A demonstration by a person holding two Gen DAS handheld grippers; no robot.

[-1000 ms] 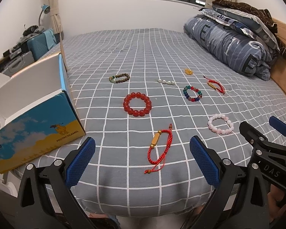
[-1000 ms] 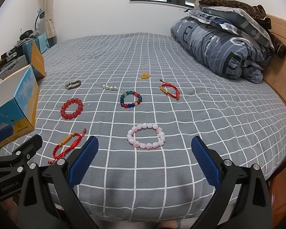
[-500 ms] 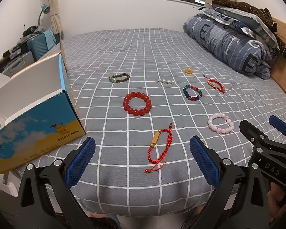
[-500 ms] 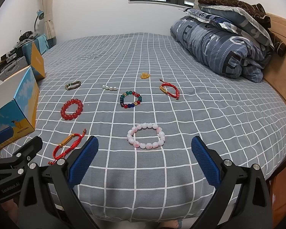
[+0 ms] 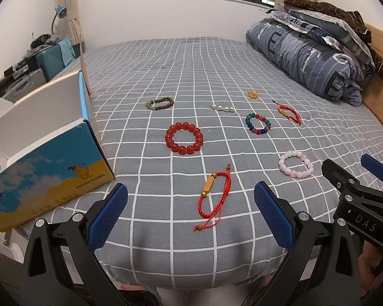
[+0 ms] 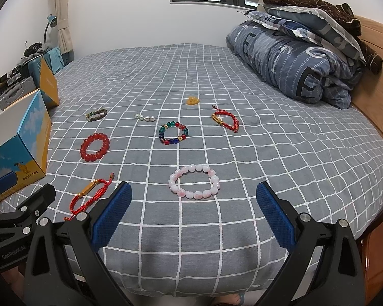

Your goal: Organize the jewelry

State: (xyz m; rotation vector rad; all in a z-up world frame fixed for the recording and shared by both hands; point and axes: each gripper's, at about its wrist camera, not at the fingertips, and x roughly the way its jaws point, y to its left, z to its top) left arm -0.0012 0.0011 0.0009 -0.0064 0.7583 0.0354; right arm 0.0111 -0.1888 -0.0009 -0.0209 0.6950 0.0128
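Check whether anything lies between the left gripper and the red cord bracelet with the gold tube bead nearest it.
Nothing visible does. The left gripper hangs open at the bed's near edge, and only bare checked bedsheet lies before the red cord bracelet.

box [image 5: 46, 168]: lower-left part cut by the left wrist frame edge, print there clipped to "to go". Orange trinket [image 5: 252, 94], upper middle: too small to identify. Clutter [image 6: 18, 76] at far left of the right wrist frame: blurred, items indistinct. Headboard [image 6: 375, 58] runs off right edge.
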